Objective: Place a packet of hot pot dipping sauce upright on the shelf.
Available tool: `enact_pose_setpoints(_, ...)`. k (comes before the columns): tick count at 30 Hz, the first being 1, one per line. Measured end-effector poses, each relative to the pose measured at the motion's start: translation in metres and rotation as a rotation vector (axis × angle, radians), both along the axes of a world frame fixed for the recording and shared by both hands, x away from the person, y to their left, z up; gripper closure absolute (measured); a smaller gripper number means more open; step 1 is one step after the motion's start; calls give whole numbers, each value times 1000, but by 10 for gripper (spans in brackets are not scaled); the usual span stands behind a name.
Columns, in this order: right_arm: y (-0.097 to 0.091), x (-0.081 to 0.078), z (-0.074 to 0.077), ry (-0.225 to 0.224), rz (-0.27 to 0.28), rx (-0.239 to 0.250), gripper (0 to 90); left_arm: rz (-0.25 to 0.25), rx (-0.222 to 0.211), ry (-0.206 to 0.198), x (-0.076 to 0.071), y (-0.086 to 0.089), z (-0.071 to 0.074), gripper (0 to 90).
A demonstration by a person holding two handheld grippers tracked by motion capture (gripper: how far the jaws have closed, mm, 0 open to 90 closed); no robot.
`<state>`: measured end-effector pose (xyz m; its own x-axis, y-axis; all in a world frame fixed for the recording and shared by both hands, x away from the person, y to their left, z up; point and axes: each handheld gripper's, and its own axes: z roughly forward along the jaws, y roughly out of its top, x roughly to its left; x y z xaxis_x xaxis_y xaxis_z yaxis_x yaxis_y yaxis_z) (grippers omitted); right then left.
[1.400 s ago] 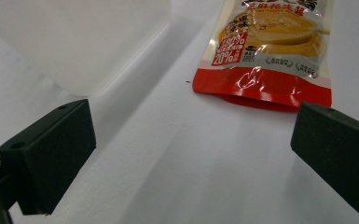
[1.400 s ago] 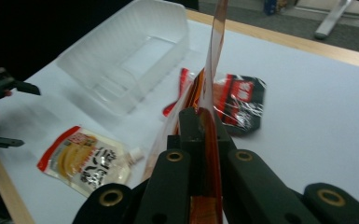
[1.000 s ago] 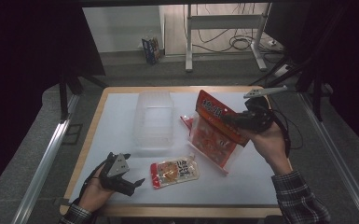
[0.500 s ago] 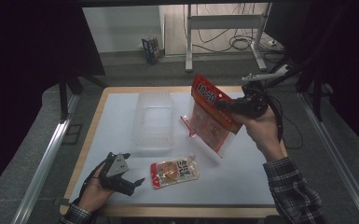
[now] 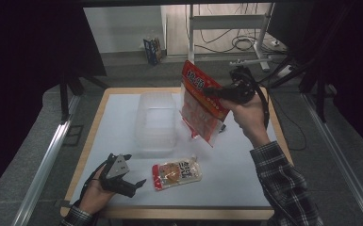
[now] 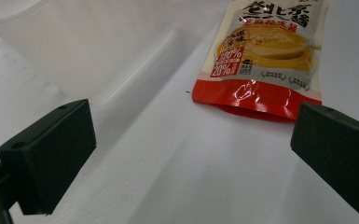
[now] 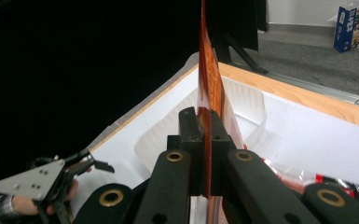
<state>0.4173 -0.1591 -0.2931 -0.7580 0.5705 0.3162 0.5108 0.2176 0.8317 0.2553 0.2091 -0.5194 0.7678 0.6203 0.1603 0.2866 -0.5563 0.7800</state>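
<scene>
My right gripper [image 5: 211,92] is shut on a large red snack bag [image 5: 201,104], held up in the air over the right of the table, beside the clear plastic container [image 5: 155,121]. In the right gripper view the bag [image 7: 210,84] stands edge-on between the closed jaws, above the container [image 7: 168,130]. A smaller red and orange food pouch [image 5: 177,173] lies flat near the table's front edge. My left gripper [image 5: 134,181] rests open at the front left, a little left of that pouch [image 6: 265,51], with nothing between its jaws.
The white table top [image 5: 118,122] has a wooden rim [image 5: 94,127]. Another small clear packet [image 5: 220,128] lies on the table under the raised bag. Dark floor and a metal stand [image 5: 226,23] with cables lie beyond the far edge.
The right gripper has lifted the large red bag up and away from the table, toward the far side. The left gripper has stayed where it was.
</scene>
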Motion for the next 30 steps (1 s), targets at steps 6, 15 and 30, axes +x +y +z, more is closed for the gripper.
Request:
enact_pose_setpoints(6, 22, 15, 5, 3, 3, -12, 884, 4, -47, 18, 0, 2, 1, 0)
enact_pose_setpoints(15, 54, 35, 9, -2, 11, -13, 884, 5, -82, 36, 1, 4, 2, 0)
enact_pose_setpoints(30, 108, 66, 5, -1, 7, -30, 884, 2, -93, 37, 0, 4, 3, 0)
